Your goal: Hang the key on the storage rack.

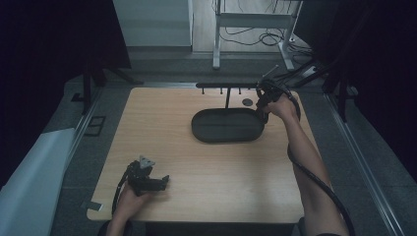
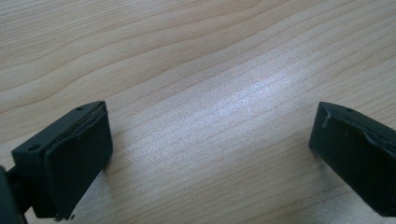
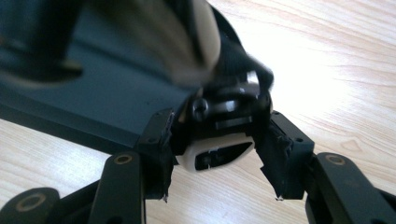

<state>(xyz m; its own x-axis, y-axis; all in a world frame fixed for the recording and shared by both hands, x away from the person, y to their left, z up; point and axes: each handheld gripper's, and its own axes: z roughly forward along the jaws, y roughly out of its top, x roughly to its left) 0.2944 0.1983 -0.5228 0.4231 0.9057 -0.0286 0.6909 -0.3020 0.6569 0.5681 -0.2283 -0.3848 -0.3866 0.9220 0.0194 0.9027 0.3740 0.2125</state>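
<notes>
Right claw (image 3: 219, 154) grips a white-and-black object (image 3: 217, 156) at the dark tray's (image 1: 206, 132) right end, probably to set it inside.

One desk (image 1: 206, 172) carries everything. On it lies one dark oval tray (image 1: 228, 126), toward the far right corner. One black rack (image 1: 227, 85) with hooks stands along the far edge. One small round grommet (image 1: 247, 102) sits in the desk's surface near that edge. Two grippers are present: the left gripper (image 1: 162, 182) near the front left corner and the right gripper (image 3: 219, 161) at the tray's right end, gripping one black-and-white headset (image 3: 219, 140) between its jaws.
</notes>
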